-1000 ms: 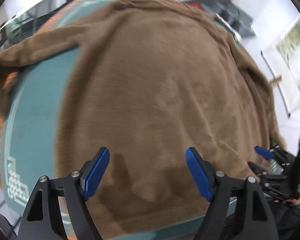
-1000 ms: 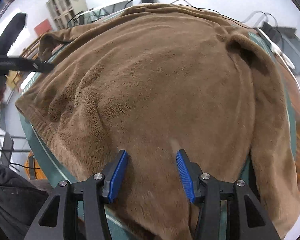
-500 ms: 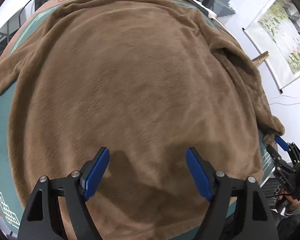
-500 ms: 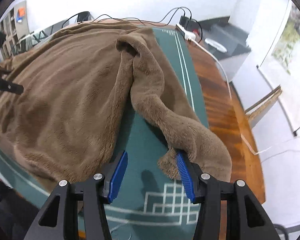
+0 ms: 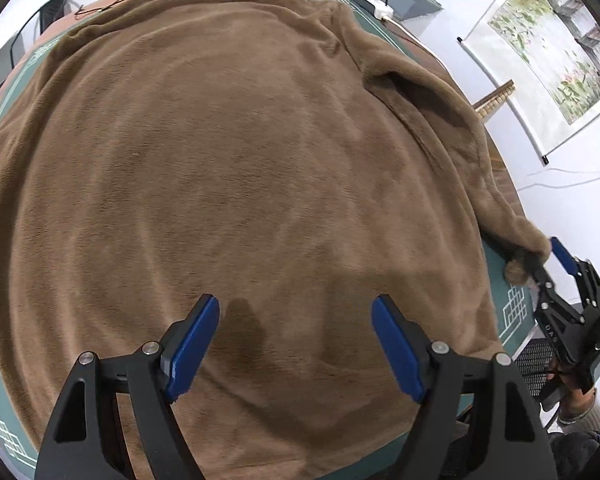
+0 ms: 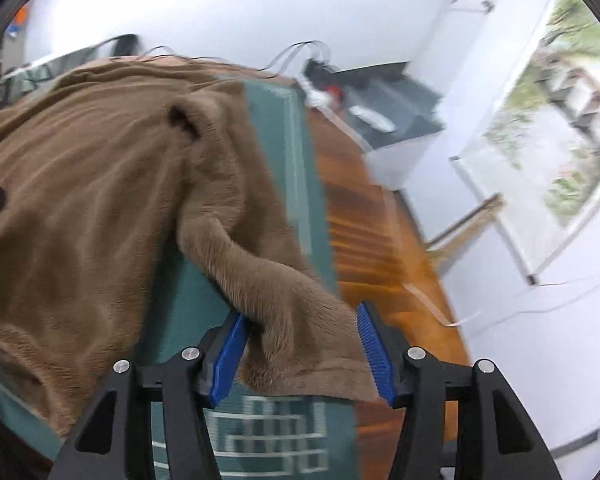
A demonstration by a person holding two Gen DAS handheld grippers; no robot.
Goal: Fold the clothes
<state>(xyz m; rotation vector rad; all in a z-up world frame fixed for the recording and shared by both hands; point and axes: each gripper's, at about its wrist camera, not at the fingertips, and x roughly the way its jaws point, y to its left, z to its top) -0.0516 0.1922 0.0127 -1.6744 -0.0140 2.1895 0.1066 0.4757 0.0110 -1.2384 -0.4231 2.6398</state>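
- Blurred in the right wrist view: wall scroll point(image 6: 552, 128), far shelf clutter point(image 6: 364, 112).
- Mostly hidden under the brown garment point(image 5: 236, 184): green surface point(image 5: 512, 312).
- Cut off at the edge: person's hand point(image 5: 576, 400).

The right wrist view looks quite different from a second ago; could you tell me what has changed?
The right gripper swung from over the brown garment's body to its sleeve cuff, which now lies between its opening jaws. The left gripper shifted across the garment, open and empty. The garment stayed spread on the green mat.

A fuzzy brown garment point(image 5: 240, 168) lies spread flat, one sleeve point(image 6: 268, 280) trailing sideways.
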